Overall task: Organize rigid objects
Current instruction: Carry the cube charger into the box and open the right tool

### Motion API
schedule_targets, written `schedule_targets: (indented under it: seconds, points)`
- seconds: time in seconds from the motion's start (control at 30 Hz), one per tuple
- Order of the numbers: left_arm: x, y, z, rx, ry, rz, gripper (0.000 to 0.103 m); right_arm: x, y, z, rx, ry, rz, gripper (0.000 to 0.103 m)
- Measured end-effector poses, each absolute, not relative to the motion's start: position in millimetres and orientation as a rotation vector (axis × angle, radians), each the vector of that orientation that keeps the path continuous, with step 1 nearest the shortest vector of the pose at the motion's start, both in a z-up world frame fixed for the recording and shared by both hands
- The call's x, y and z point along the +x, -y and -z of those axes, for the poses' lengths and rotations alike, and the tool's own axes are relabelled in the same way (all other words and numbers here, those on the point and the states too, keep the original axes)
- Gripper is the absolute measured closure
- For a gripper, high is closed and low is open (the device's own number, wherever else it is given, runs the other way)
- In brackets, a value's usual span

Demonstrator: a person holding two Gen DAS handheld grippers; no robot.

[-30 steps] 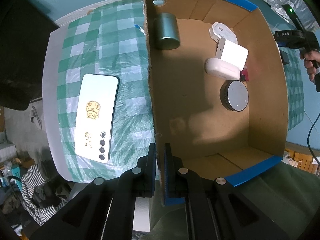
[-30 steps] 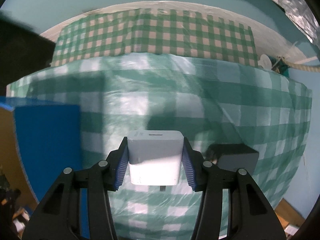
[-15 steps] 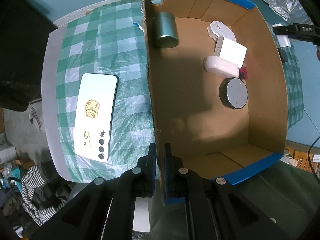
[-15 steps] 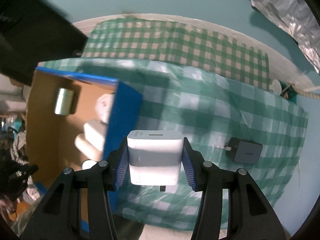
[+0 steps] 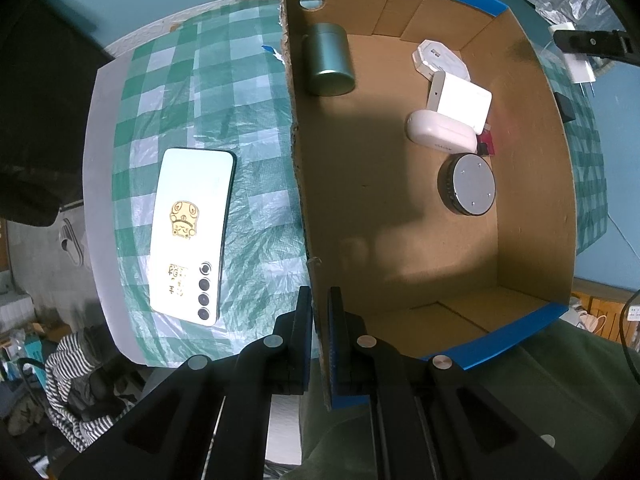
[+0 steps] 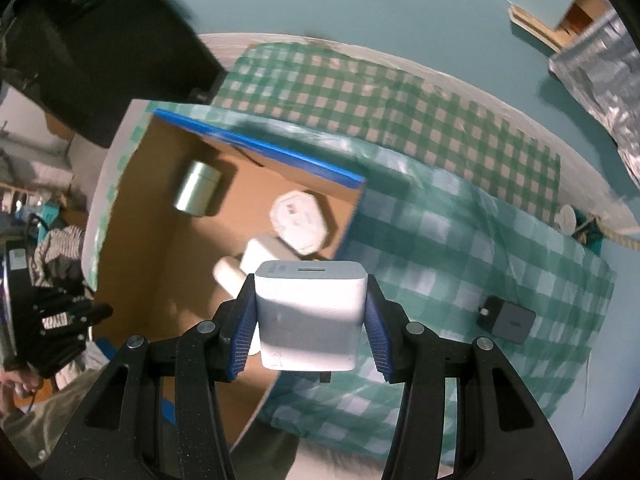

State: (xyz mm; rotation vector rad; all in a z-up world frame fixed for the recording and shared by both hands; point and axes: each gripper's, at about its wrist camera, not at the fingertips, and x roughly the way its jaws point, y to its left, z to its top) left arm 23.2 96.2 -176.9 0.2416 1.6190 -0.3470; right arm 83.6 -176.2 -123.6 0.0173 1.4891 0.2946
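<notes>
Below me a green-checked cloth [image 5: 208, 92] covers a pale table [image 5: 94, 152], with a second, finer-checked cloth [image 6: 360, 92] on the far side. A rope [image 6: 620, 236] and a small white cap [image 6: 567, 216] lie at the table's far edge. Crinkled silver foil [image 6: 600, 80] lies on the teal floor beyond. A striped garment [image 5: 68, 364] is heaped off the table's near corner, and a slipper [image 5: 72, 240] lies on the grey floor beside it. Something big and dark [image 6: 100, 52] looms at the upper left; I cannot tell what it is.
</notes>
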Motion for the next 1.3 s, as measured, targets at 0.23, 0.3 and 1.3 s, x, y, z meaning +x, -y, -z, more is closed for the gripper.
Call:
schedule_targets:
  seconds: [0.23,0.3,1.3]
  points:
    - [23.4,-96.5,176.5,0.241,-1.619,0.346,0.098,86.6,150.0,128.4,-0.035,-1.490,-0.344,0.053]
    - [23.6,-96.2,176.3,0.241,-1.619,0.346,0.098,89.1,144.7,132.9,-0.049,-1.494,-0.344,0.053]
    - [25.9,-96.1,174.1,0.243,-1.619,0.342,0.098,103.9,121.2,161.6,-0.213,-1.468,-0.375,0.051]
